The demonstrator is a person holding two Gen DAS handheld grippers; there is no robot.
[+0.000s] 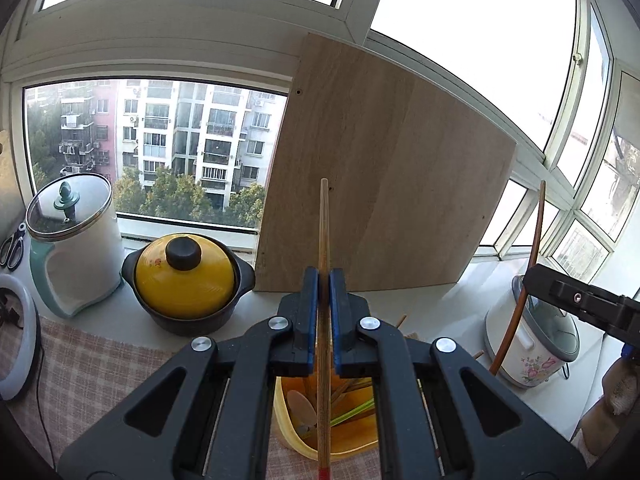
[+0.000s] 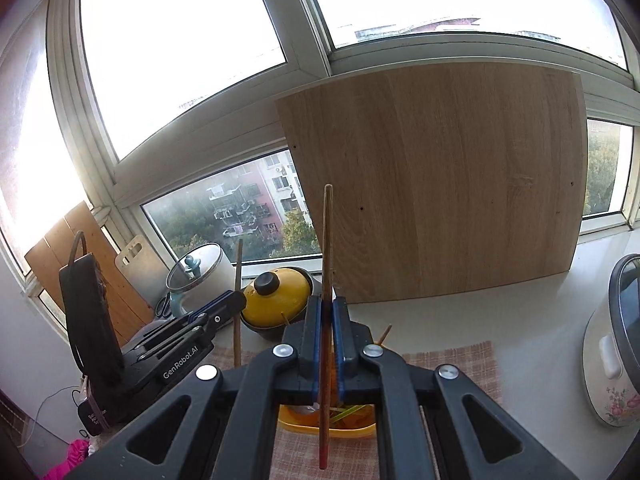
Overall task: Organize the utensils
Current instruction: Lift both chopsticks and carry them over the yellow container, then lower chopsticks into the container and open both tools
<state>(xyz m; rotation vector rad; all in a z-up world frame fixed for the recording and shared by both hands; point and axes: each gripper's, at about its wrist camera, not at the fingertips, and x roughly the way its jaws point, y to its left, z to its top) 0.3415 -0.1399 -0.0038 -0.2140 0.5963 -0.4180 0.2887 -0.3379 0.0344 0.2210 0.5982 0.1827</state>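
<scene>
Blue-padded left gripper (image 1: 324, 276) pinches one wooden chopstick (image 1: 324, 224) upright; the right gripper (image 2: 328, 304) clamps another chopstick (image 2: 328, 240) the same way. Both hang above the yellow utensil box (image 1: 292, 432) on the checked cloth (image 1: 100, 364). Beyond stand a yellow-lidded pot (image 1: 184, 276) and leaning wooden board (image 1: 392, 168); bare counter (image 2: 500, 312) lies before the board.

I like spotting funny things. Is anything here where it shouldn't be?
The big wooden board leans against the window and blocks part of the view. Loose sticks poke up askew around the yellow bin. Each gripper pinches one chopstick.
</scene>
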